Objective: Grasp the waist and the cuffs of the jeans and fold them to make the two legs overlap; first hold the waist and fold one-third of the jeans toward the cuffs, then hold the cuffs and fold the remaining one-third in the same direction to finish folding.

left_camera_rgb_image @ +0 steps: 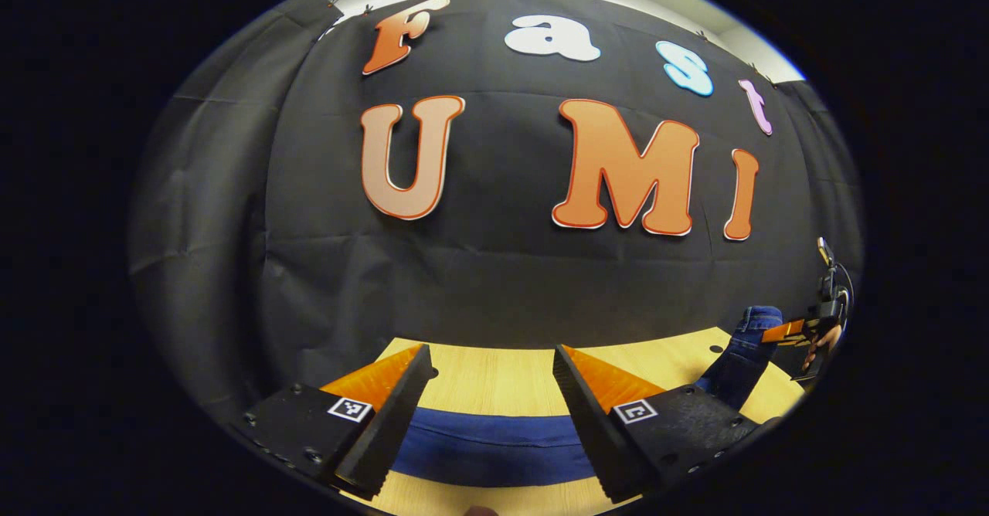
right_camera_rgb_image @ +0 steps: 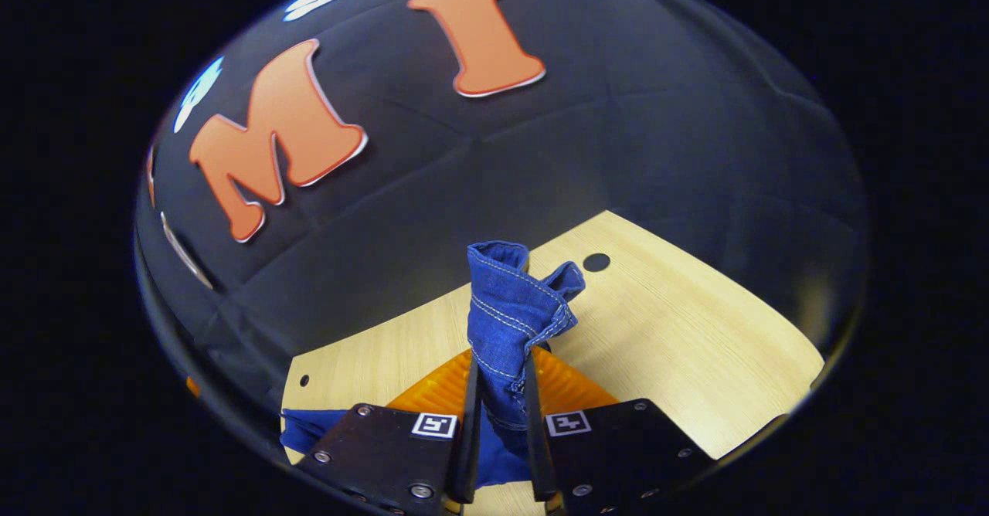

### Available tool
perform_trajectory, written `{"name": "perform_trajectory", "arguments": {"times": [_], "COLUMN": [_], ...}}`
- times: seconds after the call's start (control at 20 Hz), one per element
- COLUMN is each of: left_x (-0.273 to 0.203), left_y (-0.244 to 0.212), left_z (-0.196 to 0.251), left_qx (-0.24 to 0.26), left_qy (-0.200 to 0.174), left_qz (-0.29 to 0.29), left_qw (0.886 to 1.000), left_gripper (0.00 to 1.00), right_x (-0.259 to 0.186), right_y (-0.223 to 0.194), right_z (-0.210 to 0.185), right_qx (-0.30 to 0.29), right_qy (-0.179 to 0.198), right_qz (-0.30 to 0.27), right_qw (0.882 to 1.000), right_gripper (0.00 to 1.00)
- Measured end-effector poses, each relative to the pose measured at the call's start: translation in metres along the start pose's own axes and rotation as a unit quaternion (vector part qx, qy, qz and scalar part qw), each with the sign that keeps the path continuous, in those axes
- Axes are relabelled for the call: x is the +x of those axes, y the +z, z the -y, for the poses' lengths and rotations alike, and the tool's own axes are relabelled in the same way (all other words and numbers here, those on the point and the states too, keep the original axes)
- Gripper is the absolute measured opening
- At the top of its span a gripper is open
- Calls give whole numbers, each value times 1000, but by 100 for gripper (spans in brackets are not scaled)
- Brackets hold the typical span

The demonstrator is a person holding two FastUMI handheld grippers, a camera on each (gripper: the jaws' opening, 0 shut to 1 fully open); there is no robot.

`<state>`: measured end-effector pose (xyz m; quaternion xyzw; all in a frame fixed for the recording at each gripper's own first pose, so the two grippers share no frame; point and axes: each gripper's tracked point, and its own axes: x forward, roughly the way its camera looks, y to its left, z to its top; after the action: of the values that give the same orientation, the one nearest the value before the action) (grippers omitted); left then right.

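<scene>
The blue jeans [left_camera_rgb_image: 494, 443] lie flat on the wooden table [left_camera_rgb_image: 494, 381] in the left gripper view, as a dark blue band running between my left gripper's [left_camera_rgb_image: 491, 358] open fingers, which stand just above the cloth and hold nothing. At the right edge of that view the jeans rise in a bunched end [left_camera_rgb_image: 745, 354] to the other gripper [left_camera_rgb_image: 796, 334]. In the right gripper view, my right gripper [right_camera_rgb_image: 502, 361] is shut on a stitched, hemmed end of the jeans [right_camera_rgb_image: 514, 307] that sticks up past the fingertips. More denim [right_camera_rgb_image: 309, 427] trails off at lower left.
The booth's black cloth wall stands right behind the table's [right_camera_rgb_image: 695, 330] far edge. The tabletop has small round holes [right_camera_rgb_image: 596, 262]. Bare wood stretches to the right of the lifted denim in the right gripper view.
</scene>
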<state>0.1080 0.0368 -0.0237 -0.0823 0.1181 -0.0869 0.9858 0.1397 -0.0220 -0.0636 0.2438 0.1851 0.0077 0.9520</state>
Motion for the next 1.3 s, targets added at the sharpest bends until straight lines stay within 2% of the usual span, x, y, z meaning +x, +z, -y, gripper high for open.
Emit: {"name": "perform_trajectory", "arguments": {"times": [0.35, 0.65, 0.85, 1.0, 1.15, 1.2, 1.25, 1.3], "left_x": [-7, -15, -21, -24, -25, -24, -23, -20], "left_y": [-4, -12, -27, -43, -66, -76, -87, -100], "left_z": [-41, -78, -103, -119, -135, -139, -142, -143], "left_qx": [-18, -28, -33, -39, -57, -68, -86, -109], "left_qy": [25, 53, 75, 87, 100, 102, 102, 102], "left_qz": [-3, -9, -24, -42, -69, -83, -98, -112], "left_qw": [1000, 998, 996, 995, 991, 989, 986, 982], "left_gripper": [97, 97, 98, 98, 97, 97, 97, 97], "right_x": [-26, -12, 2, 9, 4, -3, -7, -11], "right_y": [-16, -86, -149, -193, -222, -227, -228, -230], "right_z": [-90, -178, -200, -202, -209, -215, -219, -223], "right_qx": [-61, -132, -202, -254, -281, -279, -281, -286], "right_qy": [69, 112, 106, 101, 123, 138, 145, 151], "right_qz": [-4, -39, -67, -99, -131, -131, -124, -121], "right_qw": [996, 984, 971, 957, 943, 941, 941, 938], "right_gripper": [28, 28, 28, 28, 31, 45, 54, 58]}}
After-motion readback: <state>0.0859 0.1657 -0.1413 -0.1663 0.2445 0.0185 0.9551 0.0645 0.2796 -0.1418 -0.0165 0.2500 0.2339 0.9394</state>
